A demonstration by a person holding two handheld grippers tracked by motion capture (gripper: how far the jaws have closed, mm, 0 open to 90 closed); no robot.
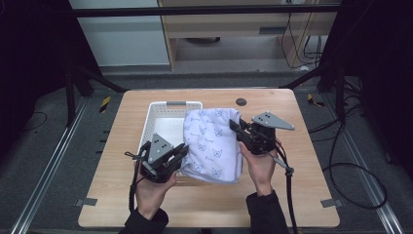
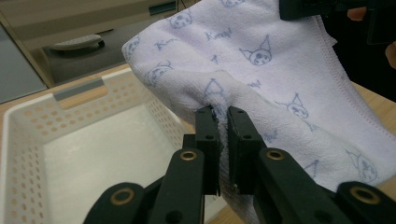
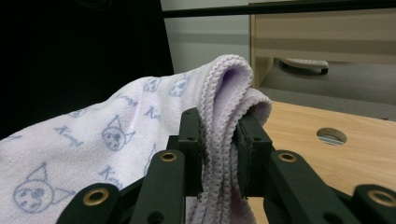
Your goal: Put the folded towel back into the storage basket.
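The person is holding a tool in each hand over the wooden table (image 1: 292,161). The left tool (image 1: 181,152) is pinching the near left part of a pale lilac towel (image 1: 214,144) with small cat faces printed on it; its jaws are closed on a fold of the cloth. The right tool (image 1: 235,127) is gripping the far right corner of the same towel, with several hemmed layers between its jaws. The towel is hanging stretched between the two tools, over the right side of a white perforated basket (image 1: 160,117) that is standing on the table.
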